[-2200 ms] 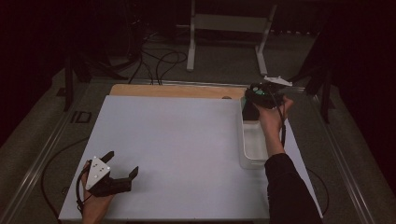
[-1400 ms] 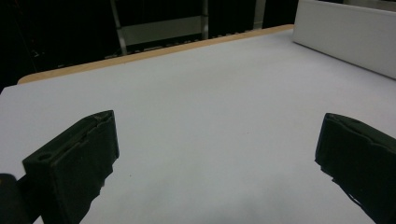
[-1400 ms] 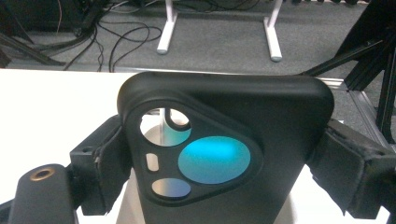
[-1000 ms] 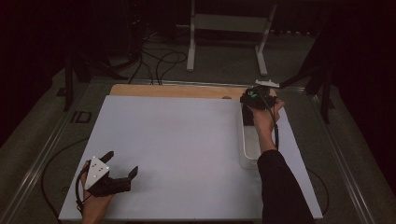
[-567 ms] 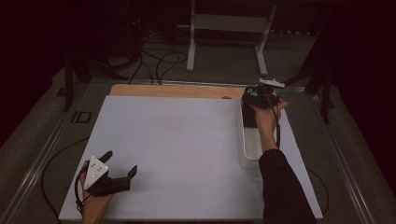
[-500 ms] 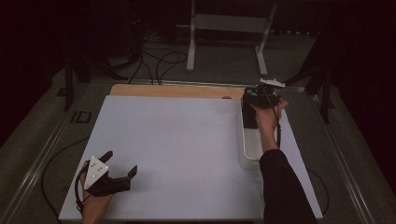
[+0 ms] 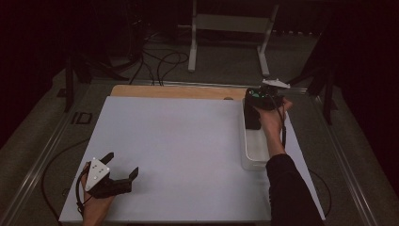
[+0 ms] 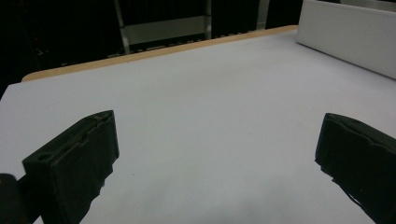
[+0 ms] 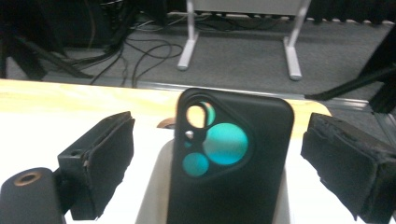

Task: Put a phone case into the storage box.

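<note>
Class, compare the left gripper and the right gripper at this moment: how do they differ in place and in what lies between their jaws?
The left gripper sits at the table's near left; the right gripper is over the white bin at far right. The left brackets bare tabletop; the right brackets a black phone case, untouched. Both stand open.

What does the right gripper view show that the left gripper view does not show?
The right gripper view shows a black phone case with camera cut-outs, standing in the white bin between the open jaws of the right gripper, untouched, and the floor with cables. The left gripper view shows the left gripper, open over bare table, and the bin's outer wall. Both share the white table, its wooden edge and the bin.
</note>
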`<act>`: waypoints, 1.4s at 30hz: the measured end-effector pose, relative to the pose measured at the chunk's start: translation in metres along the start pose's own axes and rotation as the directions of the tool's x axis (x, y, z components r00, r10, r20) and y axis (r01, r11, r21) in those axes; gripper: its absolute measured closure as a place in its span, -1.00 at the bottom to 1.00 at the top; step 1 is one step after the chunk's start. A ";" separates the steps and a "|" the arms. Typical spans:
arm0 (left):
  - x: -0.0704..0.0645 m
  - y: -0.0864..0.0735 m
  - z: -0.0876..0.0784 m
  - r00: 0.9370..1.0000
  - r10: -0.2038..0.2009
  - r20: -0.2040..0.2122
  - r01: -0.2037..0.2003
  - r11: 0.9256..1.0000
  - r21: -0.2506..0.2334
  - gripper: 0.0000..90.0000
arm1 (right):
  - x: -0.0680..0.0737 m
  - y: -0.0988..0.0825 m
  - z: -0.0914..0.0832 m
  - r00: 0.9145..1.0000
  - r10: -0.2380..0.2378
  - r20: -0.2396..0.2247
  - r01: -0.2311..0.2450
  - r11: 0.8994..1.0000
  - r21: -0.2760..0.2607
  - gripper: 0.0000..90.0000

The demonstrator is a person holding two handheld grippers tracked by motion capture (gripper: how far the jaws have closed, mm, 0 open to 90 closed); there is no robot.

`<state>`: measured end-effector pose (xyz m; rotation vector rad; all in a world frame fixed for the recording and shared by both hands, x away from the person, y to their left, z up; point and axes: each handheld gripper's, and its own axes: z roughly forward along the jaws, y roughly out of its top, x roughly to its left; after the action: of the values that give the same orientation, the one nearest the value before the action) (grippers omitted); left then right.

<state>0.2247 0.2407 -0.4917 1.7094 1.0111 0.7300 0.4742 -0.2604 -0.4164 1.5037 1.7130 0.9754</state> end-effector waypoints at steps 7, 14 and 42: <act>-0.001 0.000 0.001 1.000 0.005 0.003 -0.005 1.000 0.004 -1.00 | 0.004 -0.004 -0.014 0.998 -0.044 -0.052 0.044 0.999 0.008 -0.80; -0.001 0.000 0.001 1.000 0.003 0.008 -0.003 1.000 0.010 -1.00 | 0.010 -0.014 -0.034 0.989 -0.085 -0.121 0.085 0.996 -0.003 -0.78; 0.001 0.006 0.002 0.998 -0.011 0.063 0.009 0.999 0.039 -1.00 | 0.045 -0.083 -0.138 0.921 -0.222 -0.319 0.183 0.972 -0.147 -0.69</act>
<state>0.2287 0.2397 -0.4865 1.7485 0.9946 0.6497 0.3081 -0.2374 -0.4172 1.1049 1.9647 1.2469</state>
